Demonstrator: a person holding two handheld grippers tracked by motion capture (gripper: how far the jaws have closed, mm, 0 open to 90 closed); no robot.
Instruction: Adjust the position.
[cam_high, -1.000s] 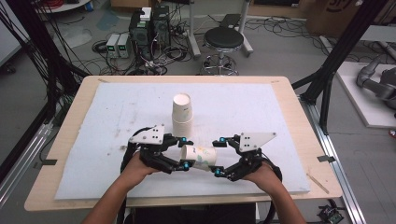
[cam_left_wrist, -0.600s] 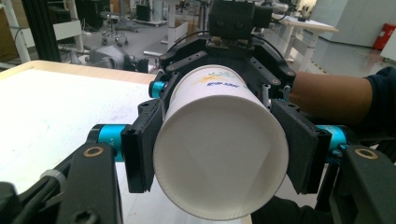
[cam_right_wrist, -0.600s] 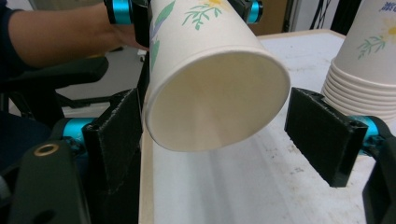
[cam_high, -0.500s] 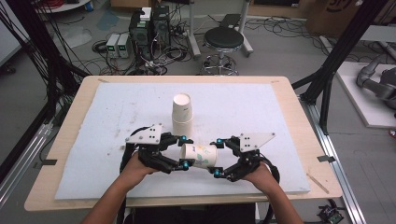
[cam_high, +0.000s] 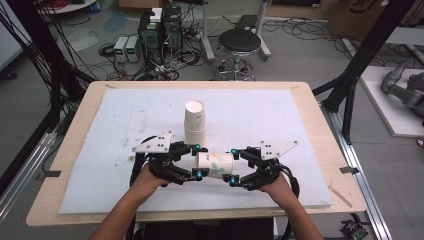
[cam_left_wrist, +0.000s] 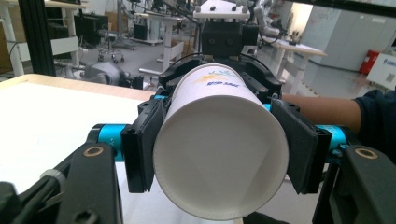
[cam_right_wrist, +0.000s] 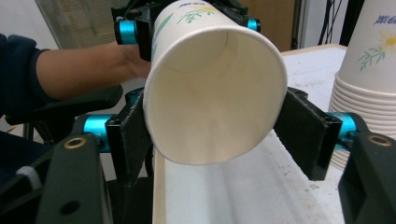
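We see a paper cup (cam_high: 215, 164) lying level near the counter's (cam_high: 310, 107) front edge, between our two claws. It bears green leaf prints and blue lettering too blurred to read. The left claw (cam_high: 196, 160) grips its closed end. The right claw (cam_high: 233, 165) has just been closing around the open rim; its right pad stands clear. Since a second ago, that claw has slid further over the cup. A cup stack (cam_high: 195, 121) stands just behind.
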